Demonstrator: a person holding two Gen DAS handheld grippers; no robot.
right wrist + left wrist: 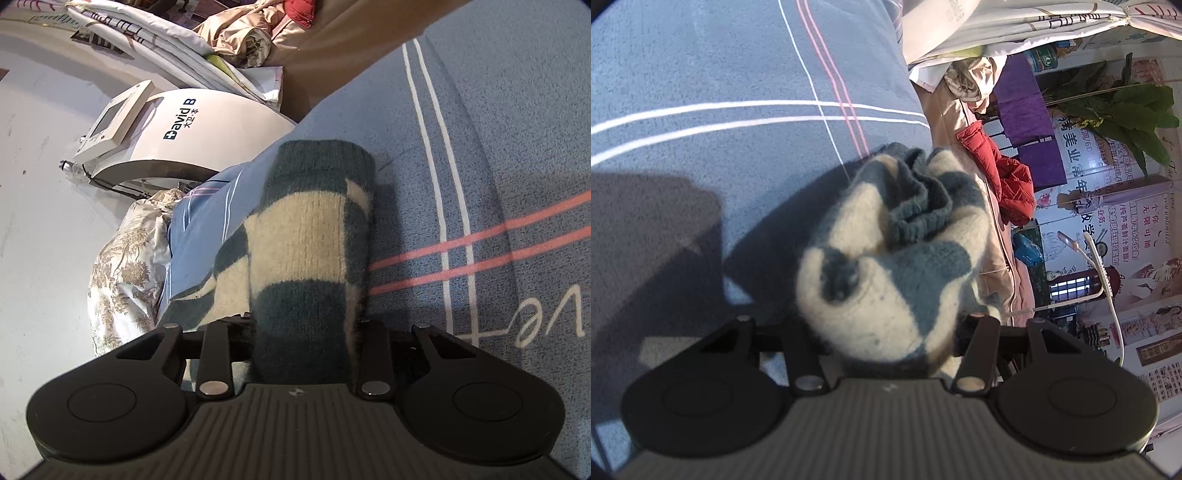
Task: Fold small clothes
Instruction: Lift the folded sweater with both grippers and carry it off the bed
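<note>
A fluffy sock in teal and cream checks [897,236] lies bunched on the blue bedcover [701,92], its ribbed cuff crumpled at the far end. My left gripper [886,332] is shut on its near end; the wool fills the gap and hides the fingertips. In the right wrist view the same kind of checked sock [314,229] stretches straight ahead over the bedcover [498,147], teal cuff farthest away. My right gripper [303,332] is shut on the near end of it, fingertips buried in the wool.
The bed's edge runs close to both socks. Beyond it are a red jacket [1001,177], a potted plant [1126,107] and folded bedding [997,29]. On the other side stand a white machine [192,125] and a floral quilt [125,258].
</note>
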